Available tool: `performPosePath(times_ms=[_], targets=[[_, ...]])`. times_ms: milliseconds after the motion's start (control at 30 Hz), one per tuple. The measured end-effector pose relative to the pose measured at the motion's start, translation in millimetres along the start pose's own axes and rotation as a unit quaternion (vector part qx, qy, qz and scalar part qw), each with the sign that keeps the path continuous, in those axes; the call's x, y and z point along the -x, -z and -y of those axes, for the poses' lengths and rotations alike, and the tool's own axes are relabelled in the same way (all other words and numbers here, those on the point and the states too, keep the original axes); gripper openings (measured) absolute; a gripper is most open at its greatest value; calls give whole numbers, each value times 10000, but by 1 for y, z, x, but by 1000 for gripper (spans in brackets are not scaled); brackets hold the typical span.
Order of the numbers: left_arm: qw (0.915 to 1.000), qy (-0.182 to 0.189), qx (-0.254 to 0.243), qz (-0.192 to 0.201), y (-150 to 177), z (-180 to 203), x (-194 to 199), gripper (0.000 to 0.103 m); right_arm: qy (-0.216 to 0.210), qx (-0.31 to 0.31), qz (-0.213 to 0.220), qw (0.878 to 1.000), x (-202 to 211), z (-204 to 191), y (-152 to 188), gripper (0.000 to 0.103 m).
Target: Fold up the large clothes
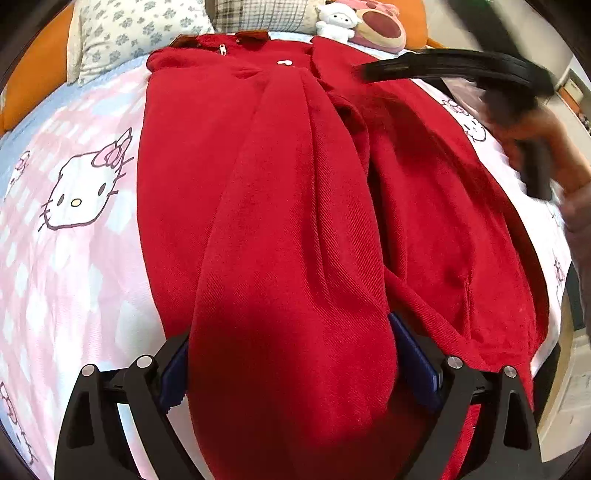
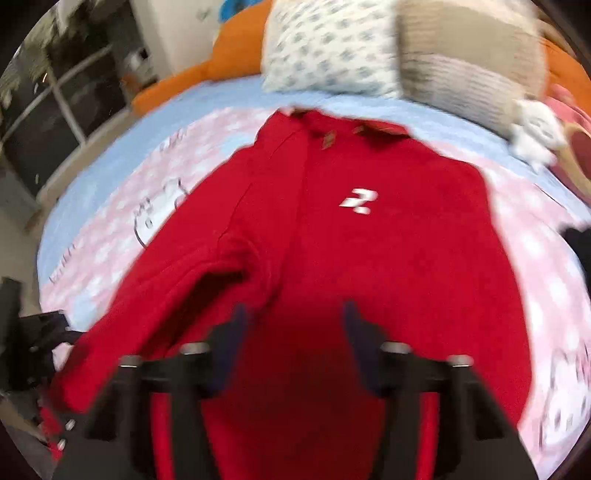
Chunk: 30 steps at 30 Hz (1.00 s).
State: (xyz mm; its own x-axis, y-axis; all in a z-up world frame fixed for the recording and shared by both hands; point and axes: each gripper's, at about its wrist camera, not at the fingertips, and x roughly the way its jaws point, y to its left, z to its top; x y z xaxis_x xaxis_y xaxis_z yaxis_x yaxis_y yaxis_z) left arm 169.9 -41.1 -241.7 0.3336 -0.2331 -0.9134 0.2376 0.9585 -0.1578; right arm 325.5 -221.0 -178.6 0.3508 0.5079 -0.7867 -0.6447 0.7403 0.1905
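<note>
**A:** While the red jacket [image 1: 229,155] lies flat on the Hello Kitty bedsheet [image 1: 74,229], what's the left gripper [image 1: 291,354] got?

**B:** A thick sleeve fold is clamped between its pads. The right gripper [image 2: 295,325] is blurry, with its jaws apart over the jacket's middle, gripping nothing.

L gripper [image 1: 291,354]: shut on sleeve | R gripper [image 2: 295,343]: jaws apart, pitched down

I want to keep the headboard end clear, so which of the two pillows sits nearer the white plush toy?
The plaid pillow, checked in beige and grey, lies right beside the white plush toy. The floral pillow, white with small grey sprigs, sits on its far side, towards the orange headboard.
</note>
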Motion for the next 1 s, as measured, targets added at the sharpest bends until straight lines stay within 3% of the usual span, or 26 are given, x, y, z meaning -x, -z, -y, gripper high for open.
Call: performPosePath(times_ms=[100,167,300,433,533,700,800,900,1000], targets=[[9999,110,5,-65,-16,-3,17,94,-225,-550,216,9980,59,14,40,61],[9998,-42,-156,69,-30,5,33,94,-270,-918,330,9949,99,21,79,71],[9971,-277,-585,401,-90,38,64,94,-226,-1505,516,9870,157,20,174,73],[9926,-546,-1027,342,-160,97,59,96,-330,-2078,539,9761,173,11,245,73],[9891,-769,-1259,6,-223,147,21,96,-430,-2542,454,9651,165,5,284,73],[9756,-1648,-1418,-302,-309,204,-52,96,-692,-2863,464,9545,150,-2,307,71],[9774,-1849,-942,-415,-355,199,-78,96,-673,-2621,480,9615,148,-15,311,73],[9786,-1891,-297,-758,-397,180,-107,96,-790,-2625,548,9601,149,-13,312,74],[9729,-2040,96,-1081,-427,170,-143,96,-943,-2564,601,9601,147,-11,314,73]])
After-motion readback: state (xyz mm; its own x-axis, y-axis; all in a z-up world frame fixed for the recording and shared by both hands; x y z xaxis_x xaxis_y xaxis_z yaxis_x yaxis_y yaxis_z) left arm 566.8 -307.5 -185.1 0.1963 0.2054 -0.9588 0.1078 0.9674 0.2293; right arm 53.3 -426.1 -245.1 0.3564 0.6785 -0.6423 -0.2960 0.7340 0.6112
